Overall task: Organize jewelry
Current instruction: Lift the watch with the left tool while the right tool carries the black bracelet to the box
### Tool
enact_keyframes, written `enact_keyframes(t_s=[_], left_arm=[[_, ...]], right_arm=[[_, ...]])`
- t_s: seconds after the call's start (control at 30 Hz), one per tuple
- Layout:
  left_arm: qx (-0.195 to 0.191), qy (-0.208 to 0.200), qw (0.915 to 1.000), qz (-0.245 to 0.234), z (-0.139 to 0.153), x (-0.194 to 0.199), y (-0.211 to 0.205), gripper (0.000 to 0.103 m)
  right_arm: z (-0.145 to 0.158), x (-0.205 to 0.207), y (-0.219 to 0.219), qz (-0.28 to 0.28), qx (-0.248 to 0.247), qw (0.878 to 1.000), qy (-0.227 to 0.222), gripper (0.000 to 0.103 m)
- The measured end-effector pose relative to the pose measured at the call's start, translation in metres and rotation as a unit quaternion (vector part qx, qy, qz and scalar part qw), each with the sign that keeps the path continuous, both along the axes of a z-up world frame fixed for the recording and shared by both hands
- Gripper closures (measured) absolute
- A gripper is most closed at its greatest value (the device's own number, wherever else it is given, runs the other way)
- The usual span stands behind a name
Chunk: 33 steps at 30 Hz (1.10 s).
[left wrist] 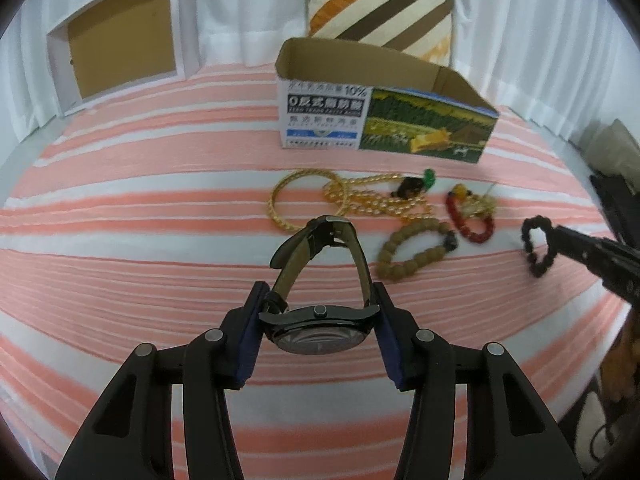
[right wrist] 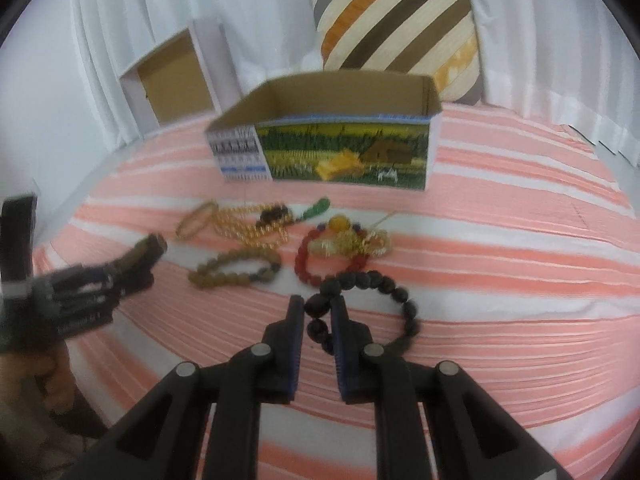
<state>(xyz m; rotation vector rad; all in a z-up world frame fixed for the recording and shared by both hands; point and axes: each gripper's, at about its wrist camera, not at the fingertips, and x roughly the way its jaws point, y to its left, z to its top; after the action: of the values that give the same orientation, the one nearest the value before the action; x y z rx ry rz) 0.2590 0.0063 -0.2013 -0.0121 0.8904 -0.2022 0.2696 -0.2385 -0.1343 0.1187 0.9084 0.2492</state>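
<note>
Low in the frame, our left gripper (left wrist: 318, 320) clamps the black watch (left wrist: 320, 280) by its case; our right gripper (right wrist: 317, 320) pinches the black bead bracelet (right wrist: 372, 300). Beyond lie the tan bead bracelet (left wrist: 416, 250), red bracelet (left wrist: 470, 214) and gold necklace (left wrist: 368, 196), then the open carton (left wrist: 380, 120) at upper centre, striped cloth (left wrist: 140, 260) bare to its left.

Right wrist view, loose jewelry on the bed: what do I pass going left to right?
Gold bangle → tan bead bracelet → red bead bracelet → black bead bracelet, pinched in the right gripper. The gold bead necklace overlaps others, so it is left out.
</note>
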Motion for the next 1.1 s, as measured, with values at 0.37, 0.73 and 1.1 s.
enact_keyframes(t_s=[0.37, 0.73, 1.1], left_arm=[[-0.008, -0.017, 0.9996, -0.02, 0.033, -0.009, -0.013, 0.051], [-0.016, -0.023, 0.9993, -0.025, 0.055, 0.001, -0.024, 0.052], [-0.034, -0.029, 0.9984, -0.036, 0.079, 0.018, -0.026, 0.052]], right_arm=[[0.039, -0.002, -0.017, -0.025, 0.067, 0.997, -0.024, 0.089], [0.06, -0.002, -0.018, -0.025, 0.066, 0.996, -0.051, 0.089], [0.081, 0.013, -0.013, -0.017, 0.069, 0.995, -0.075, 0.089]])
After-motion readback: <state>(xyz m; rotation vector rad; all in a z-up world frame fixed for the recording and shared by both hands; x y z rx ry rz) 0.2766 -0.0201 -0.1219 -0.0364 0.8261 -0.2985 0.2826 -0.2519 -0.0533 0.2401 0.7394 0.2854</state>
